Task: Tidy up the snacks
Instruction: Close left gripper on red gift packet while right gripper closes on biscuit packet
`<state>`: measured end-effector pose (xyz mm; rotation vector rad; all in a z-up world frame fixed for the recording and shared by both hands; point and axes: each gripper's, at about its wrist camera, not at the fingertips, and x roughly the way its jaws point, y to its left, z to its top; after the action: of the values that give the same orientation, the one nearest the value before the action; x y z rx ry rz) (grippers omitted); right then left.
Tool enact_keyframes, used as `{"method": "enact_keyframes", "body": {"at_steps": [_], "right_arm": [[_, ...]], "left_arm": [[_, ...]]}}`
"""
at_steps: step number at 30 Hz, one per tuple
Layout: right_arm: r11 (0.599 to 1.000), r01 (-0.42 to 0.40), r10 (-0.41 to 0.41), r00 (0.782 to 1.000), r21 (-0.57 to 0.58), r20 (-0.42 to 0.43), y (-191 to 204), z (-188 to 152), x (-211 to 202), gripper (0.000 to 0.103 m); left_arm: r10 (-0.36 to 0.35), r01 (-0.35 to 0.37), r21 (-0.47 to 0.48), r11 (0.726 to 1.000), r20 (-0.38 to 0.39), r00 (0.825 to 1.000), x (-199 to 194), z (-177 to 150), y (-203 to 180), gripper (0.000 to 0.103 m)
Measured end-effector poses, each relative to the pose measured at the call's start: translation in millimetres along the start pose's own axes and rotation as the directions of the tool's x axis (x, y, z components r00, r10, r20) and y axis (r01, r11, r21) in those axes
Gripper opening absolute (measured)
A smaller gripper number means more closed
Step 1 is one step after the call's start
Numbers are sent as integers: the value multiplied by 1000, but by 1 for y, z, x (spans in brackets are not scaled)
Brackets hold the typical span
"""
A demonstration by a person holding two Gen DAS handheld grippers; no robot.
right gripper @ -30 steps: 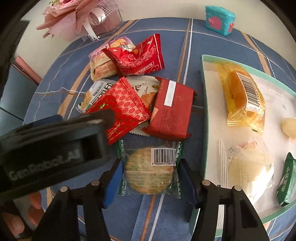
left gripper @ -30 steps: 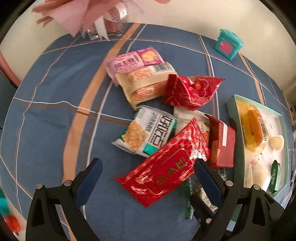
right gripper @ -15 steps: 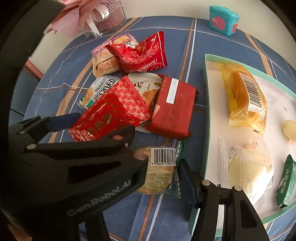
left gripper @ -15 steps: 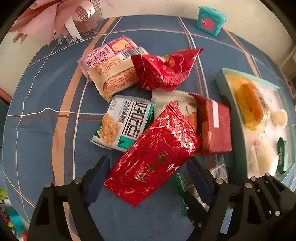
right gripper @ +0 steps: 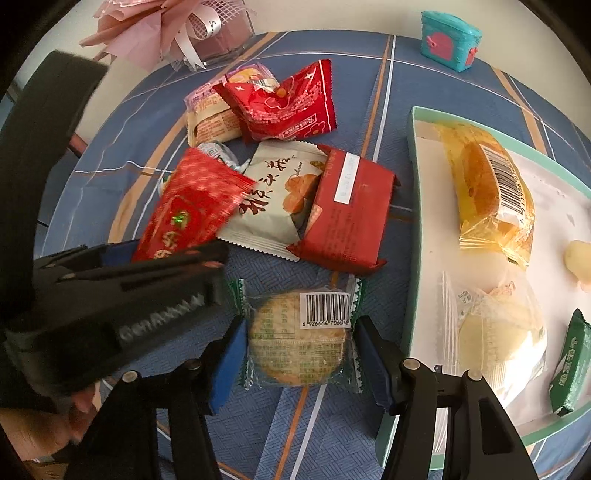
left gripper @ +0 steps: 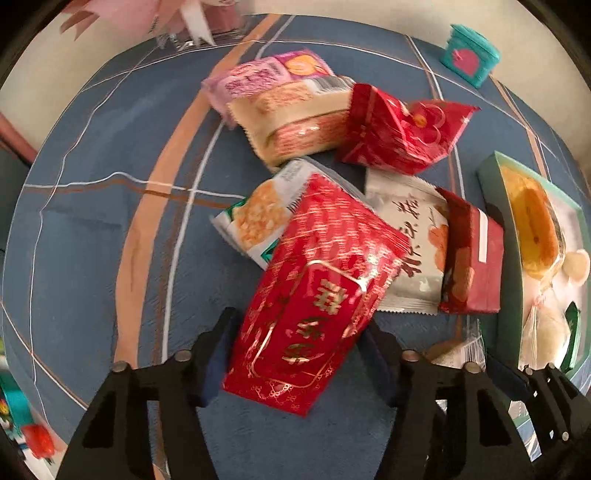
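Blue plaid cloth covers the desk (left gripper: 92, 229), where snack packets lie in a loose heap beside a mint-rimmed tray (right gripper: 413, 206).

Left tongs (left gripper: 299, 350) are closing on a red-and-gold foil packet (left gripper: 314, 288), whose lower end sits between the blue pads; motion blur softens its print, and whether both pads already press it is hard to make out, though it looks tilted up off the cloth. Just ahead of these tongs lie a green-and-white cracker packet (left gripper: 255, 218), half hidden under the red foil, a white packet with brush lettering (left gripper: 410, 236) and a dark red box-shaped packet (left gripper: 472, 262).

Right tongs (right gripper: 297, 354) are closing on a round biscuit in clear wrap with a barcode (right gripper: 299, 336), pads at both edges of the wrapper. The left-wrist view catches only a sliver of that biscuit behind its own frame.

Only the right-wrist view shows the tray's contents clearly: a yellow cake packet (right gripper: 487, 192), a pale wrapped bun (right gripper: 495, 328) and a green packet (right gripper: 570, 369), cut off at the edge. A pink bouquet (right gripper: 155, 26) and a teal toy chest (right gripper: 450, 33) stand far beyond the tongs.
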<state>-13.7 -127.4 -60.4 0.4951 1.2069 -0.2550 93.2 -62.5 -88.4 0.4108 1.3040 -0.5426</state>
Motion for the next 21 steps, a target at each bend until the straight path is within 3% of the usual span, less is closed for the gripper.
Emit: {"method": "enact_keyframes", "body": {"at_steps": [5, 11, 21], "right_arm": [[1000, -13, 13, 1000, 22, 4, -6, 1, -2, 56], [999, -28, 27, 1000, 47, 15, -14, 4, -8, 56], [996, -77, 72, 990, 41, 118, -17, 9, -51, 56]], "left_arm": [[-31, 32, -38, 999, 10, 999, -4, -3, 7, 54], [-56, 57, -50, 997, 32, 998, -14, -8, 13, 51], [-86, 96, -77, 992, 123, 989, -61, -10, 21, 51]]}}
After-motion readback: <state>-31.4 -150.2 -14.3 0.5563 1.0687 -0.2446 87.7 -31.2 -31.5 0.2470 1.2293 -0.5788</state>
